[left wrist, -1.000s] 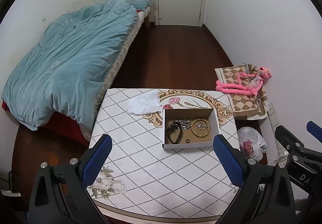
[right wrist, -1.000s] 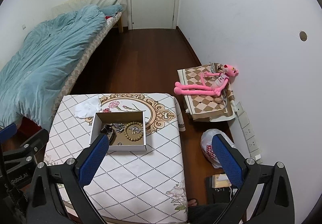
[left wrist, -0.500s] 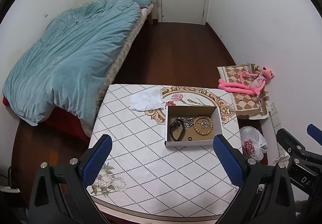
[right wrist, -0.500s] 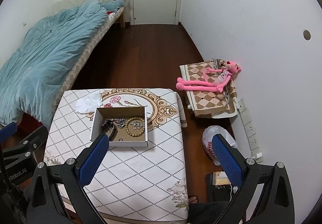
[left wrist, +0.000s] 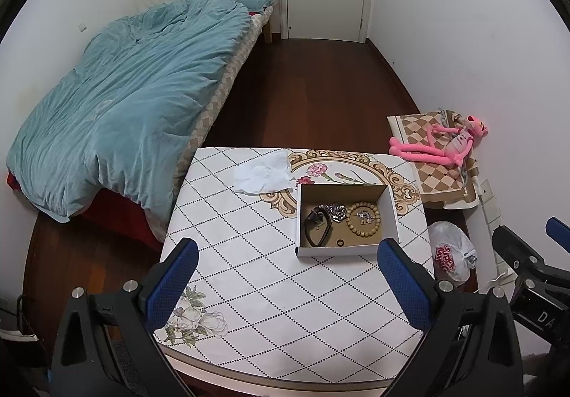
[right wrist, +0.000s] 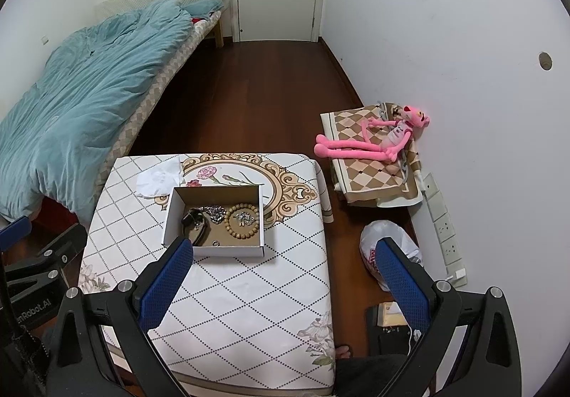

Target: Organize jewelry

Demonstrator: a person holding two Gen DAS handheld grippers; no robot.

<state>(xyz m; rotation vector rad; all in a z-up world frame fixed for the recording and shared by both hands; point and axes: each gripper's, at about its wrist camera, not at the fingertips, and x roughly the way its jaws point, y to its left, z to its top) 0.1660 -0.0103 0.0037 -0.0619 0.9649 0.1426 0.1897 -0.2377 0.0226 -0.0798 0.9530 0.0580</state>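
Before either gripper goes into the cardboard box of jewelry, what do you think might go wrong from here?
1. The silver chain lies against the black band in the cardboard box; lifting one may drag the other.
2. The small ring sits near the front wall, awkward for wide fingers.
3. The box looks light, so a push from the left gripper or right gripper may slide it.

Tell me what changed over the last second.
Both cameras pulled back and tilted up slightly, so the cardboard box and table sit a little farther off. Left gripper and right gripper stayed open and empty. Bead bracelet, dark strap and small ring lie unmoved in the box.
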